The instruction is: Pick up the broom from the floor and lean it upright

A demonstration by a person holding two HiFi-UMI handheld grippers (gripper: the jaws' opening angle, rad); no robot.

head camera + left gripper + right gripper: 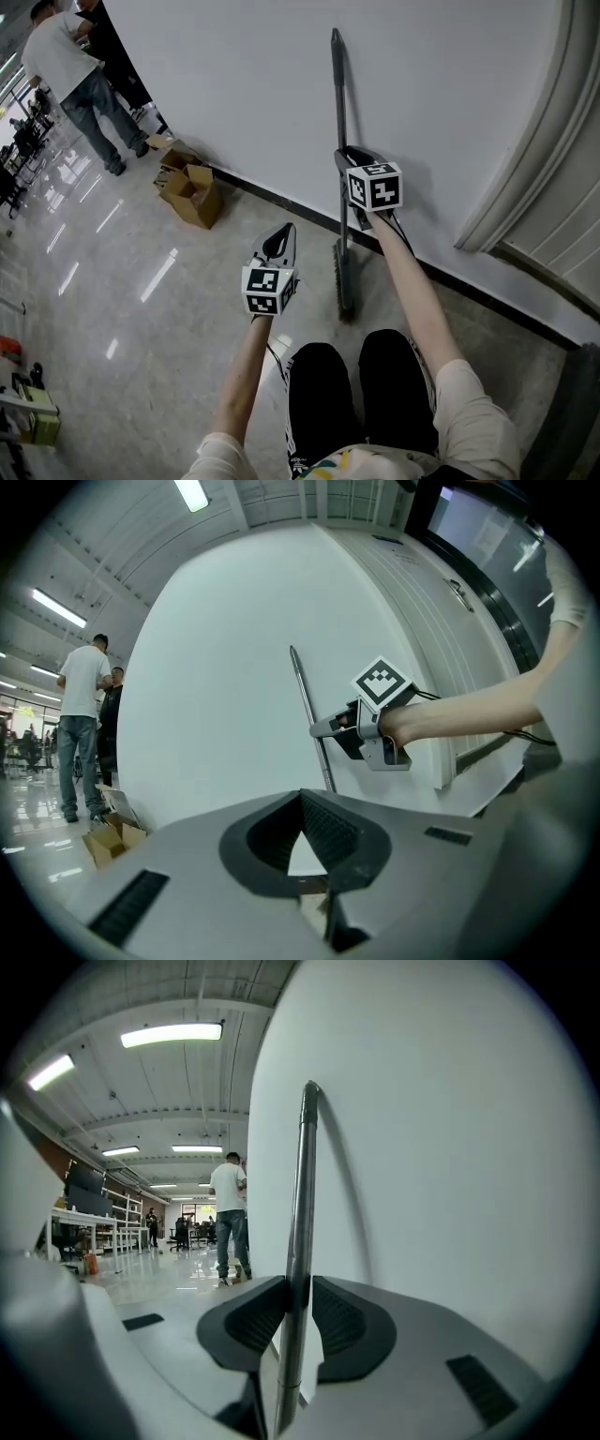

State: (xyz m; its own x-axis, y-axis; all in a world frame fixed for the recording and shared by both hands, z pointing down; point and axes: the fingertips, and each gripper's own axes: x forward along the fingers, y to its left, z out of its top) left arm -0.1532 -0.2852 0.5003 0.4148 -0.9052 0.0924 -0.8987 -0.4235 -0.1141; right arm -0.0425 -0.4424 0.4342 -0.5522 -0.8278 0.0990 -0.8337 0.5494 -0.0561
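The broom stands upright, head on the floor, handle tip seemingly against the wall — the leaning step looks almost done. The right gripper clamps the handle; the left gripper hangs closed and empty. Next, a gentle release, no nudging. Cardboard boxes and people stand far left — well clear.

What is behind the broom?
The white wall, with a dark baseboard at its foot. Where the broom crosses them, both are hidden. The right tongs grip the broom.
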